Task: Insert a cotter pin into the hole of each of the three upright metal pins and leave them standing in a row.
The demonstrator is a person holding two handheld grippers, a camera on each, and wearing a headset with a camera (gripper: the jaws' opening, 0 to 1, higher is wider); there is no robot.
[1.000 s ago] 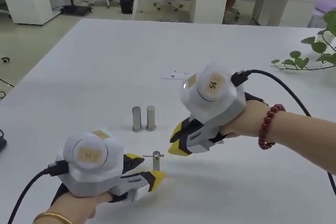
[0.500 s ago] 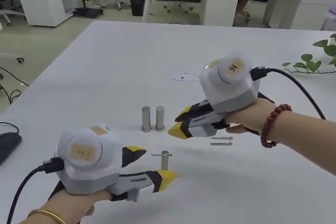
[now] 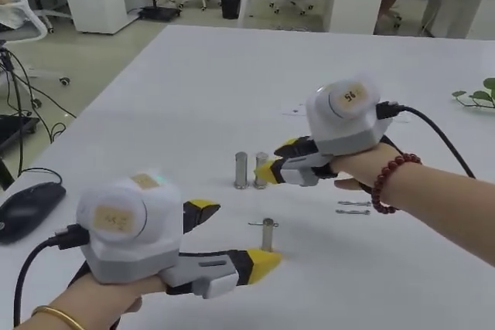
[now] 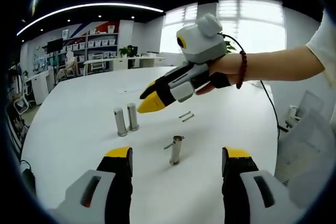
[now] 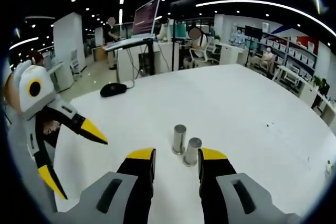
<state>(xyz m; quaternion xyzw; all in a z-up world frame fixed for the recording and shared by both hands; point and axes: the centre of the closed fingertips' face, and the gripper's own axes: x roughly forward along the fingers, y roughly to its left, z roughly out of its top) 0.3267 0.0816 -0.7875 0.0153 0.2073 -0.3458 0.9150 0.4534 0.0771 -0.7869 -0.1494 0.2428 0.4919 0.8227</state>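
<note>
The left gripper [image 3: 236,233], jaws wide and empty, faces the pin with a cotter [image 3: 267,233] just ahead. The right gripper [image 3: 277,158], half-open and empty, sits beside two bare pins [image 3: 241,170].

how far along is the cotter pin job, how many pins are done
Done: one metal pin, ahead of the open left gripper, has a cotter pin through it. In hand: nothing; the right gripper hovers open by the two bare pins. Left: both loose cotter pins on the table go into those, and the finished pin stands apart from the pair, not in a row.
</note>
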